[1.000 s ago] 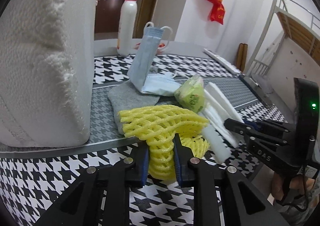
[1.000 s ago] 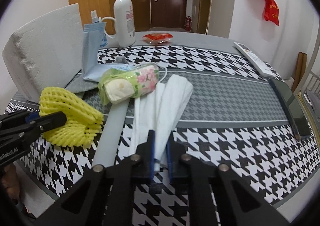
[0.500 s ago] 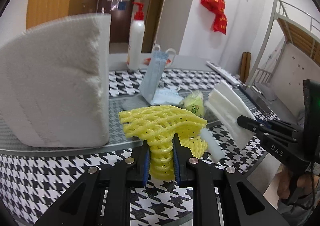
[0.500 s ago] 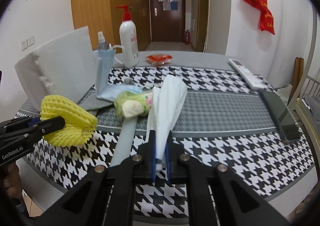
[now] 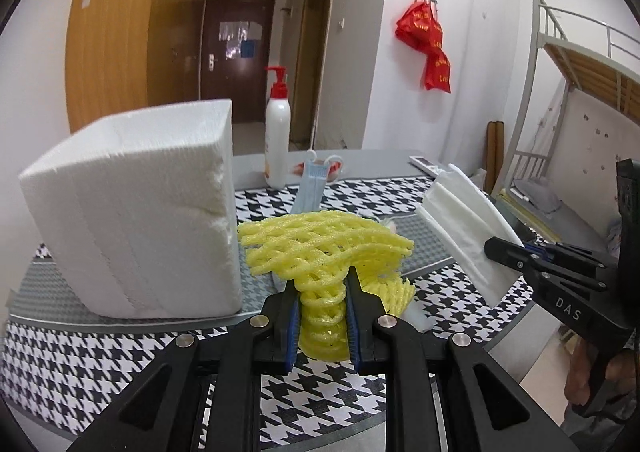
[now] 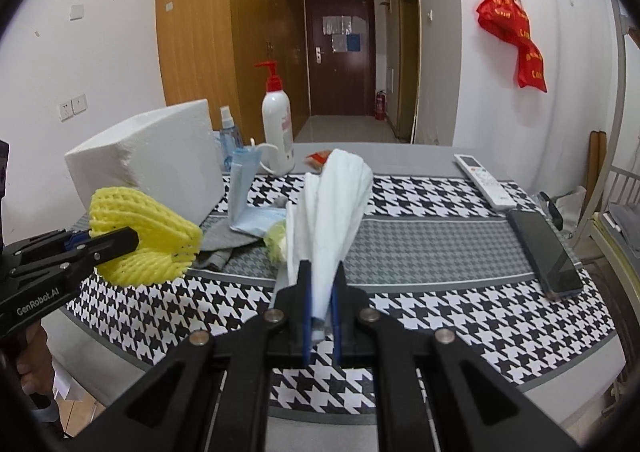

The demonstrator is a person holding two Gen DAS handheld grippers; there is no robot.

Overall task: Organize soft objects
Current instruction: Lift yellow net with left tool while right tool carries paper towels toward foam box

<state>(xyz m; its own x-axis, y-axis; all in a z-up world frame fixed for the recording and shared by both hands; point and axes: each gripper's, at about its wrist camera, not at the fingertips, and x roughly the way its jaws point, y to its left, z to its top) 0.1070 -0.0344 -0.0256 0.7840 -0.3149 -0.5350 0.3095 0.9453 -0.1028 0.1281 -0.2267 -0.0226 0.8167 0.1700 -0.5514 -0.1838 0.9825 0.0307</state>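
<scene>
Your left tool [image 5: 322,316] pinches the yellow foam net [image 5: 324,248], your right tool [image 6: 320,300] the white cloth [image 6: 332,212], both lifted above the counter [image 6: 440,236].

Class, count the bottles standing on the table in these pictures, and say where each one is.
2. A white pump bottle with a red top stands at the table's far side. A small clear spray bottle stands left of it, behind the white foam block. That block may hide others.
</scene>
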